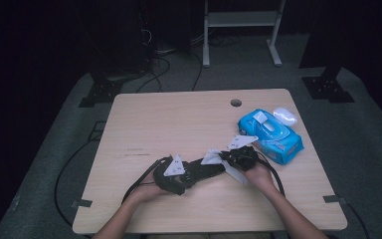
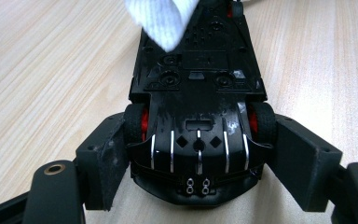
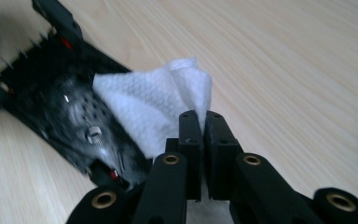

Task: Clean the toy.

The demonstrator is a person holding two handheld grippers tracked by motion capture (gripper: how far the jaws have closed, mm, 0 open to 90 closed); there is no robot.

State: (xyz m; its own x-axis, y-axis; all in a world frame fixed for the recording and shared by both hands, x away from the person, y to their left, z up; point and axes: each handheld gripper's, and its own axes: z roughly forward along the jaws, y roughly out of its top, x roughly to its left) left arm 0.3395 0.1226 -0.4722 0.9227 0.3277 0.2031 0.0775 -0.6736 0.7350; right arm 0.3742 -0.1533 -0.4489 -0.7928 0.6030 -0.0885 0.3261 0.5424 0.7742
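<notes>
A black toy car (image 2: 198, 93) with red wheel hubs lies upside down, its underside facing up. My left gripper (image 2: 200, 158) is shut on it, with the pads pressing on the wheels at either side of one end. In the high view the car (image 1: 206, 169) sits near the table's front middle between both hands, held by the left gripper (image 1: 193, 174). My right gripper (image 3: 203, 126) is shut on a folded white wipe (image 3: 154, 102), which rests on the car's underside (image 3: 60, 107). The wipe (image 2: 165, 18) touches the car's far end. The right gripper (image 1: 226, 158) is just right of the car.
A blue pack of wet wipes (image 1: 271, 134) with its white lid (image 1: 285, 115) flipped open lies at the right of the wooden table (image 1: 169, 119). A cable hole (image 1: 236, 103) is near the far edge. A white metal frame (image 1: 241, 20) and cables are on the floor beyond.
</notes>
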